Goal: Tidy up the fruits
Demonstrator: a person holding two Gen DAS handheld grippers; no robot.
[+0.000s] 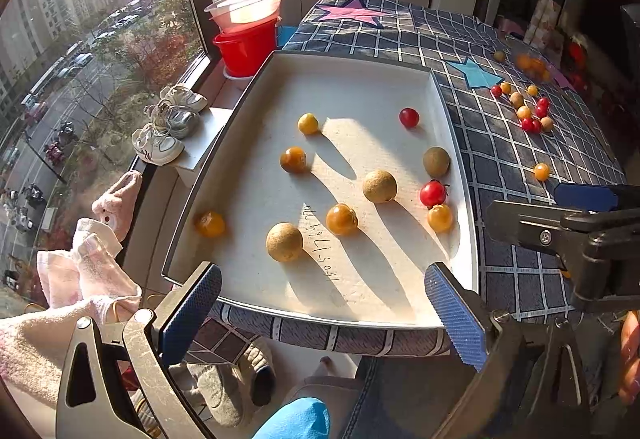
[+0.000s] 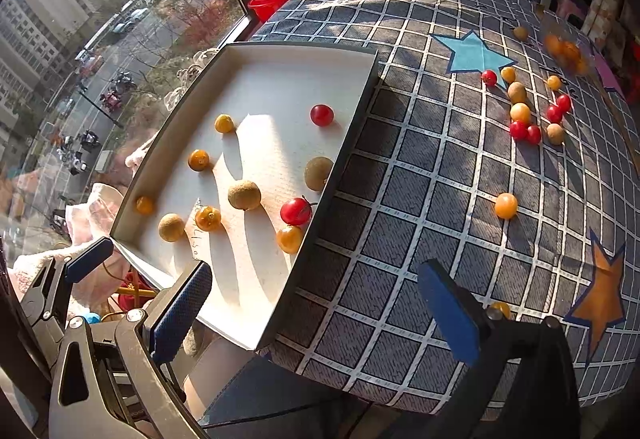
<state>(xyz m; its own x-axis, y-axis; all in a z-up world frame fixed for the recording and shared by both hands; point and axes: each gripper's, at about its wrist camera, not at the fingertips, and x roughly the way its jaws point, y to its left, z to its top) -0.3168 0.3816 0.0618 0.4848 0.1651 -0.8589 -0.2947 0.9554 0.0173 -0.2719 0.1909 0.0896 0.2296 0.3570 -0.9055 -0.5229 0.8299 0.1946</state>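
Observation:
A white tray (image 1: pixel 256 87) on the checked tablecloth holds several small fruits: red tomatoes (image 1: pixel 433 193), orange-yellow ones (image 1: pixel 341 219) and brown longans (image 1: pixel 379 186). It also shows in the right wrist view (image 2: pixel 280 55). A cluster of loose fruits (image 2: pixel 528 115) lies far right on the cloth, and a single orange fruit (image 2: pixel 505 205) lies nearer. My left gripper (image 1: pixel 324 303) is open and empty at the tray's near edge. My right gripper (image 2: pixel 316 303) is open and empty at the table's near edge, right of the tray; it shows in the left wrist view (image 1: pixel 568 215).
A red bucket with a clear bowl on top (image 1: pixel 248 31) stands at the window beyond the tray. Shoes (image 1: pixel 172 123) and pink cloths (image 1: pixel 92 271) lie along the sill at left. Boxes and bags (image 1: pixel 560 35) stand at the table's far right.

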